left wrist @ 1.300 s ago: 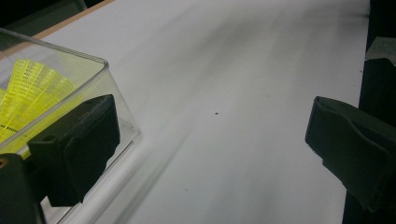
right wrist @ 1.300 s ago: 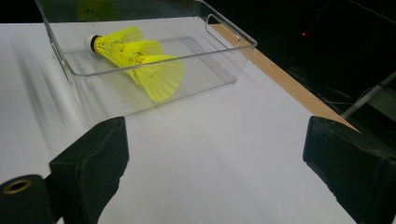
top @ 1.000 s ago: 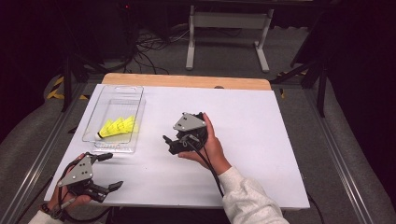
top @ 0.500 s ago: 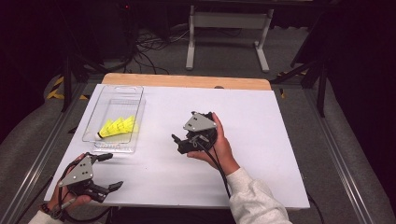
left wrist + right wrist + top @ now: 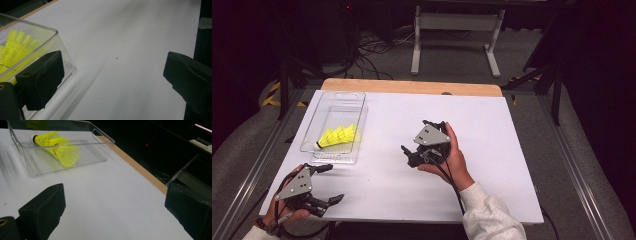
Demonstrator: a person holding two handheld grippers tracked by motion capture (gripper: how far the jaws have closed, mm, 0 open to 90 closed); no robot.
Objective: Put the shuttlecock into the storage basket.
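Observation:
A clear plastic bin (image 5: 357, 107) stands at the left of the white table and holds yellow shuttlecocks (image 5: 337, 136). My left gripper (image 5: 331, 183) sits open at the near left corner, just in front of the bin, with nothing between its jaws. In the left gripper view the bin's corner (image 5: 53, 33) and a shuttlecock (image 5: 17, 47) lie just past the left jaw. My right gripper (image 5: 413, 142) is held open at mid-table, pointing toward the bin and well short of it. The right gripper view shows the bin (image 5: 100, 150) and shuttlecocks (image 5: 57, 147) ahead to the left.
A white sheet (image 5: 512, 150) covers the table, with a wooden strip (image 5: 412, 86) along the far edge. Metal rails run down both sides. Beyond the table are a stand's legs (image 5: 452, 30) and cables on a dark floor.
The right gripper has drifted a little to the right, away from the bin, still open. The left gripper has hardly moved.

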